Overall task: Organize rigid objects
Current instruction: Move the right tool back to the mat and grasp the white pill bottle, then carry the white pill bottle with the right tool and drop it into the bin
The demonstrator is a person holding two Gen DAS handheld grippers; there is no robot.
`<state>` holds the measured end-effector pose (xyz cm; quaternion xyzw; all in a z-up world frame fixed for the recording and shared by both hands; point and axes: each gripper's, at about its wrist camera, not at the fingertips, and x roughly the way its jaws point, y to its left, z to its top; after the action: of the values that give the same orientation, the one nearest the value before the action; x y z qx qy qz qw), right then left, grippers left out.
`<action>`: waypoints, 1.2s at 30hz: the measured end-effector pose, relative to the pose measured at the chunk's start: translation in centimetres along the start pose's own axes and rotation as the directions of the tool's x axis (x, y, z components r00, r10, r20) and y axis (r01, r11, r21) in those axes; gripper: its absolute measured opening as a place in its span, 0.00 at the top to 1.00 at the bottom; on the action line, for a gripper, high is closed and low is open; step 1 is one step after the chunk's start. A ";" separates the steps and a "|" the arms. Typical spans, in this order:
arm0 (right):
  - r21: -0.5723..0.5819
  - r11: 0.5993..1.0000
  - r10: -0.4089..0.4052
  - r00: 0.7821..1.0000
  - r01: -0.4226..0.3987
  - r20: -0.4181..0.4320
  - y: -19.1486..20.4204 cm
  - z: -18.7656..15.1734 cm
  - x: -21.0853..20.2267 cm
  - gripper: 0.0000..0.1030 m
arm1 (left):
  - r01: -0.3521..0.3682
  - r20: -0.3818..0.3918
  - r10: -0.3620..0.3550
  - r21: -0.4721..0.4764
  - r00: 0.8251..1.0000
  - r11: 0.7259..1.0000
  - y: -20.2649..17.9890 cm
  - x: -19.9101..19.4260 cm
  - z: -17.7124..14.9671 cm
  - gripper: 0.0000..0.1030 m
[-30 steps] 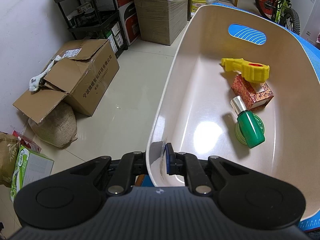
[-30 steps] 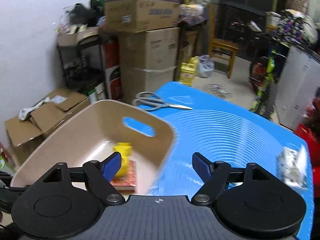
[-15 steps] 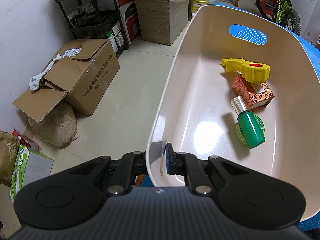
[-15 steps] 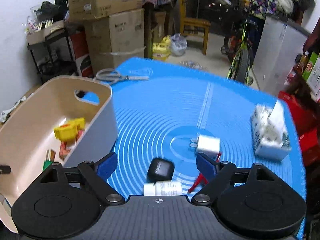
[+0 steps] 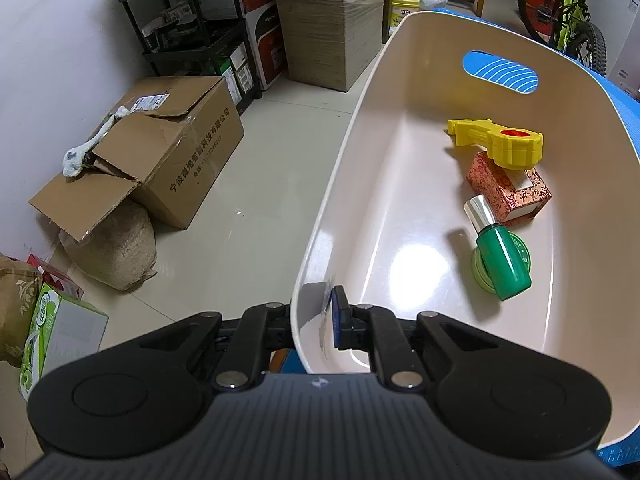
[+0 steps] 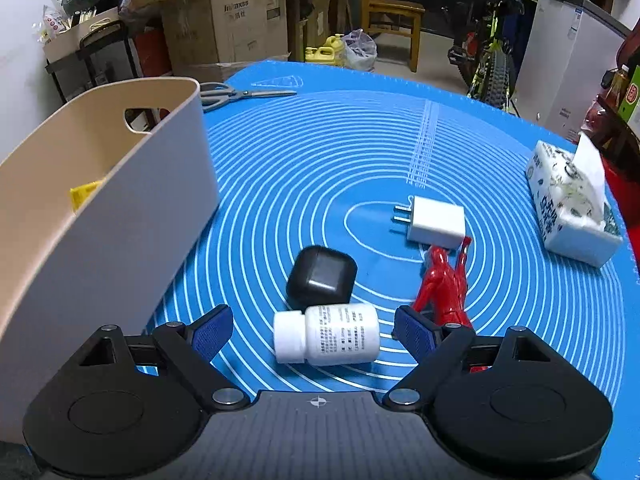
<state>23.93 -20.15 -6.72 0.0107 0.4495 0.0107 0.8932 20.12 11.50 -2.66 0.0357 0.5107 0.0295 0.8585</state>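
While my left gripper [image 5: 320, 320] is clenched on the near rim of the bin [image 5: 360, 128], one pad sits inside the wall and the other finger outside it. Inside the bin, toward 1 o'clock from these fingers, I see a green bottle [image 5: 502, 258] lying on a green lid, then a red patterned box [image 5: 508, 186], and a yellow tool [image 5: 500, 142] resting partly on that box.

My right gripper [image 6: 312, 334] is released; its jaws have just been opening and they stand wide, touching nothing. Between the blue pads lies a white bottle [image 6: 328, 334] on its side, cap toward 9 o'clock. Just behind it, at 12 o'clock, a black case [image 6: 321, 278] touches it. At 1 o'clock a red figure [image 6: 442, 286] lies just beyond the right pad, and a white charger [image 6: 436, 220] is at its far end. At 2 o'clock, well apart, is a tissue pack [image 6: 572, 208]. All lie on the blue mat [image 6: 320, 152]. The bin stands at 9 to 10 o'clock, and scissors [image 6: 236, 94] lie behind it at 11 o'clock.
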 end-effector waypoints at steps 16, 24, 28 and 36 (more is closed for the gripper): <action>-0.008 1.000 -0.015 1.000 0.015 0.001 -0.1 -1.1 2.5 0.38 | -0.033 -0.006 0.033 0.001 0.999 0.999 -0.8 -0.1 0.2 0.84; 0.019 0.999 -0.051 0.998 0.050 0.044 0.9 0.0 0.6 0.38 | -0.035 -0.004 0.035 0.004 0.999 0.999 -0.9 -0.1 0.2 0.85; 0.024 0.998 -0.062 0.993 0.060 0.105 2.1 1.5 -1.5 0.38 | -0.035 -0.004 0.035 0.003 0.999 0.999 -1.0 -0.1 0.1 0.85; 0.036 0.999 -0.030 0.970 0.022 0.243 4.8 4.1 -6.0 0.38 | -0.039 -0.003 0.039 0.010 0.999 0.999 -1.0 -0.1 0.2 0.85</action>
<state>23.62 -15.57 0.72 0.0207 0.3368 -0.0095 0.9413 20.27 10.53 -2.60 0.0498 0.5113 0.0439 0.8568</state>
